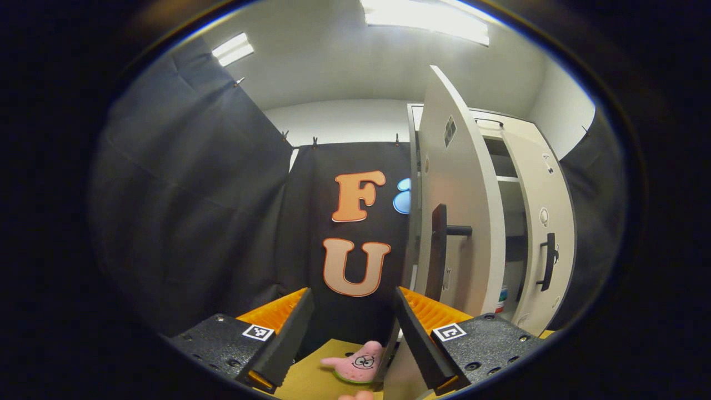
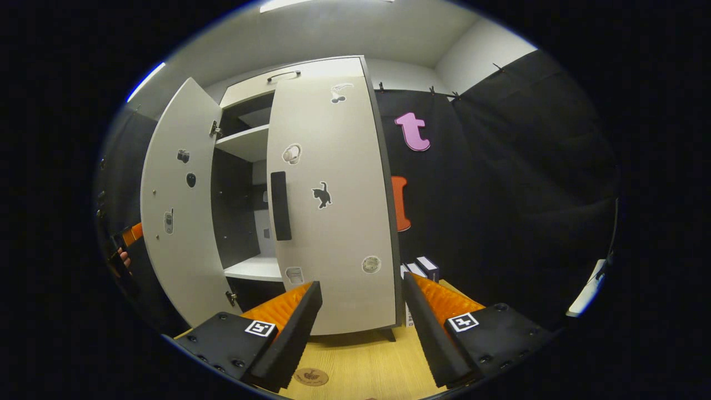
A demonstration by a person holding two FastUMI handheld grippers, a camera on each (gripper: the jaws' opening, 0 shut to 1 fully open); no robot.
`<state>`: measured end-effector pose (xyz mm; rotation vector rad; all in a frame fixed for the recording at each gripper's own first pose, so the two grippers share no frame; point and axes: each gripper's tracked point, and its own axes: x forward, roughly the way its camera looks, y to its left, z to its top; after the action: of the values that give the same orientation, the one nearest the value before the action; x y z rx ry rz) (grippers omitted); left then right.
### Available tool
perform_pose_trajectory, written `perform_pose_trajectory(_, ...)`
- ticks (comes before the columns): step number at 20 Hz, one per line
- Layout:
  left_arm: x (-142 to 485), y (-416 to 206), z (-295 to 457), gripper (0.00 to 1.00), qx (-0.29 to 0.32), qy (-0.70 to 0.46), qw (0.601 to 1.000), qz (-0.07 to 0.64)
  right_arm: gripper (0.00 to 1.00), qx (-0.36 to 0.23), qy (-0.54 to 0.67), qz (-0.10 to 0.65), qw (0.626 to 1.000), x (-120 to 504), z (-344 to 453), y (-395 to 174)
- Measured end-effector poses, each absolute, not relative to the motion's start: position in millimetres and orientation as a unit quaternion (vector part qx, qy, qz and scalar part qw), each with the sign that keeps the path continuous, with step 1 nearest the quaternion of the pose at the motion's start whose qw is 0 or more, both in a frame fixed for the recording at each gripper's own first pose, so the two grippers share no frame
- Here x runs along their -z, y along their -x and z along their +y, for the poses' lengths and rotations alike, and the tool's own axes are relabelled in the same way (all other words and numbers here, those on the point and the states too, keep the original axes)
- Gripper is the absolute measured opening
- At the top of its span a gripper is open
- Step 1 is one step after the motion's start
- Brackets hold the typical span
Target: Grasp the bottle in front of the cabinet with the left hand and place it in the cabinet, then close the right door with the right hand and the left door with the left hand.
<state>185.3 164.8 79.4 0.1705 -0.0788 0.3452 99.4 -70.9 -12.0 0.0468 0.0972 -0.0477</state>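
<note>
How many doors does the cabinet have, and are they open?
2. The left door swings wide open at the cabinet's left side. The right door is almost closed, covering the right half. Any other doors may be hidden.

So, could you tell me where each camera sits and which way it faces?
Left gripper view: rides the left tool, beside the open left door, looking past its edge into the cabinet; both fingers show.
Right gripper view: rides the right tool, facing the right door; both fingers show.
Shared: the cabinet, both doors.
</note>
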Motion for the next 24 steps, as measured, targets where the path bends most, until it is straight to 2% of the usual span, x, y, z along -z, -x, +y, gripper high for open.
perform_pose_trajectory(4, -73.7, -198.6, 117.4, 0.87, -0.139, -0.114, 0.983, -0.037, 0.97, 0.032, -0.016, 0.045, 0.998, 7.8, -90.4, -91.5)
perform_pose_trajectory(5, -70.4, -201.1, 107.5, 0.89, -0.135, -0.117, 0.983, -0.038, 0.97, 0.032, -0.017, 0.042, 0.998, 7.2, -94.1, -89.9)
perform_pose_trajectory(10, -56.2, -226.7, 65.5, 0.89, -0.108, -0.115, 0.986, -0.045, 0.97, 0.047, -0.020, 0.049, 0.997, 12.1, -117.2, -82.0)
perform_pose_trajectory(13, -49.3, -242.8, 41.5, 0.94, -0.083, -0.094, 0.991, -0.043, 0.97, 0.056, -0.024, 0.042, 0.997, 10.2, -125.6, -76.4)
perform_pose_trajectory(24, -17.0, -283.6, 6.6, 0.94, -0.046, -0.071, 0.996, -0.025, 0.97, 0.070, -0.048, 0.048, 0.995, 19.2, -133.8, -64.3)
